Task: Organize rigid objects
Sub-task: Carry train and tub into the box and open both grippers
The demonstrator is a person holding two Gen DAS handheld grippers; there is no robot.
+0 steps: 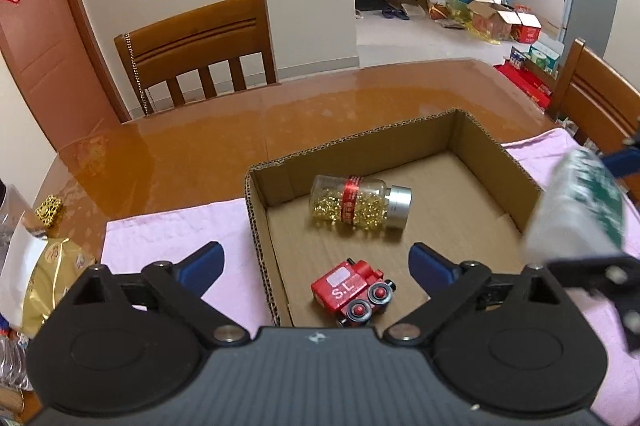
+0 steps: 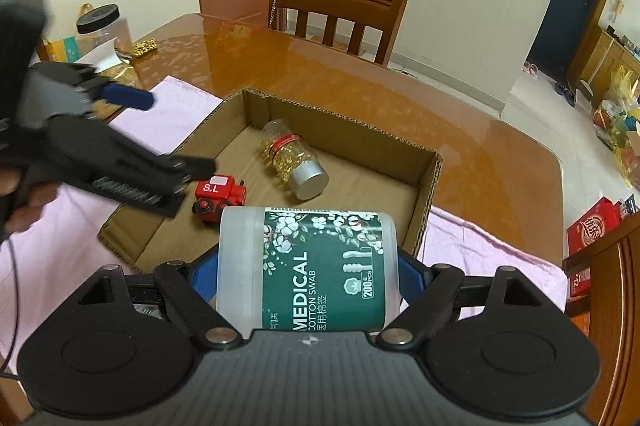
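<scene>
An open cardboard box (image 1: pixel 496 161) (image 2: pixel 432 177) sits on a pink towel (image 1: pixel 176 238) (image 2: pixel 480 246). Inside lie a clear bottle of gold capsules with a silver cap (image 1: pixel 360 201) (image 2: pixel 292 157) and a red toy train marked "S.L" (image 1: pixel 352 290) (image 2: pixel 220 195). My left gripper (image 1: pixel 316 266) is open and empty above the box's near left corner; it also shows in the right wrist view (image 2: pixel 160 129). My right gripper (image 2: pixel 308 278) is shut on a white tub of medical cotton swabs with a green label (image 2: pixel 308 266) (image 1: pixel 580 205), held over the box's right side.
The box rests on a glossy orange-brown table (image 1: pixel 240 121) (image 2: pixel 360 65). Wooden chairs (image 1: pixel 200 53) (image 2: pixel 340 5) stand at the far side and at the right. A plastic jar (image 2: pixel 104 29), a small gold object (image 1: pixel 50 209) and bags (image 1: pixel 44 278) crowd the table's left end.
</scene>
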